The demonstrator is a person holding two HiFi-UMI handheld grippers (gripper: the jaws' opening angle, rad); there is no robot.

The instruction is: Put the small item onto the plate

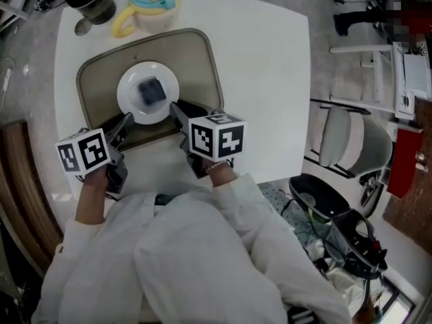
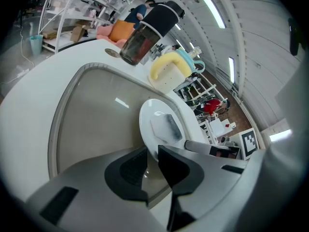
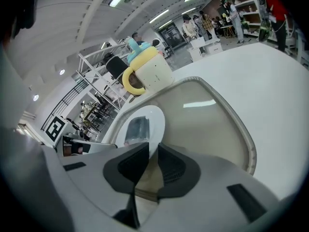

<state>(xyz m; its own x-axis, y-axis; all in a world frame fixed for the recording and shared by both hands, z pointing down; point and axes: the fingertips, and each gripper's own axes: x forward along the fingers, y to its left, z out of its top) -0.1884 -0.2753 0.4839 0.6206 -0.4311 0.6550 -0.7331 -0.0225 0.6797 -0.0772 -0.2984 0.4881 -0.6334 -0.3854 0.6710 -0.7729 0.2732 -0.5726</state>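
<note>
Fingers (image 2: 126,170) barely apart, small item (image 1: 151,91) on plate (image 1: 127,102)

No legible text, brand or number. Left tool cube (image 1: 84,151), right tool cube (image 1: 217,137): square codes only.

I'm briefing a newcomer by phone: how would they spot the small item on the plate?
On the white table lies a beige tray, and on it a round white plate. The small item sits at the plate's centre: a dark grey squarish block, the only thing on it.
</note>
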